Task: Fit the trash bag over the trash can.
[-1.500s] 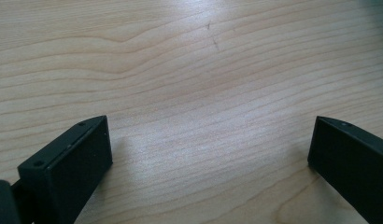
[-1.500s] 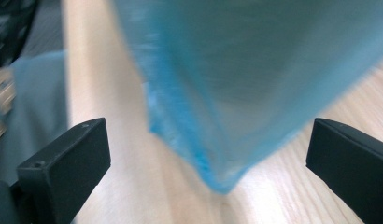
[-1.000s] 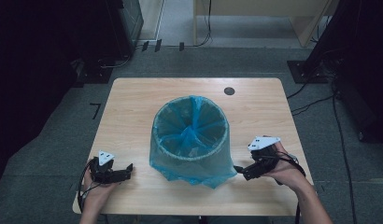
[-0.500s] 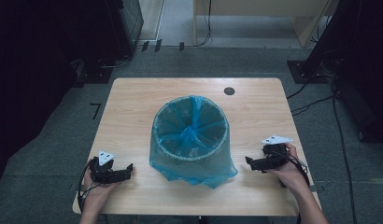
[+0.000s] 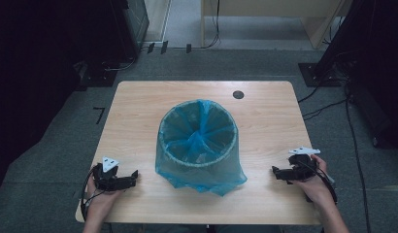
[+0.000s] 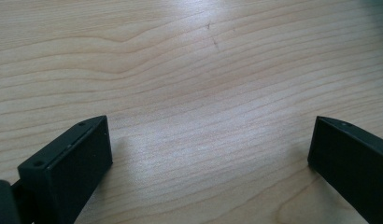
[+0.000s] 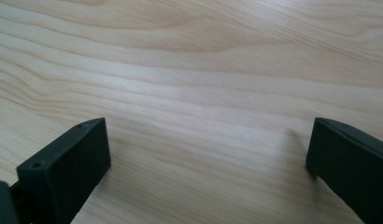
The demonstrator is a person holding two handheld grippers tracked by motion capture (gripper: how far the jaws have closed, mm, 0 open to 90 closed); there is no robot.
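Note:
A round bin lined with a blue plastic bag (image 5: 198,145) stands upright in the middle of the wooden table (image 5: 139,111); the bag's edge hangs down over the outside. My left gripper (image 5: 132,174) rests low on the table at the front left, apart from the bin, its jaws pointing towards it. In the left gripper view the left gripper (image 6: 210,154) is open over bare wood. My right gripper (image 5: 276,172) sits at the front right, also apart from the bin. The right gripper (image 7: 208,151) is open with nothing but wood between its jaws.
A dark round hole (image 5: 238,94) marks the table's far right part. Dark cabinets (image 5: 66,43) stand at the far left, a black stand base (image 5: 323,73) and cables at the right. Grey carpet (image 5: 56,145) surrounds the table.
My right gripper has drawn back from beside the bin towards the table's right front and come down lower. The left gripper has stayed in place.

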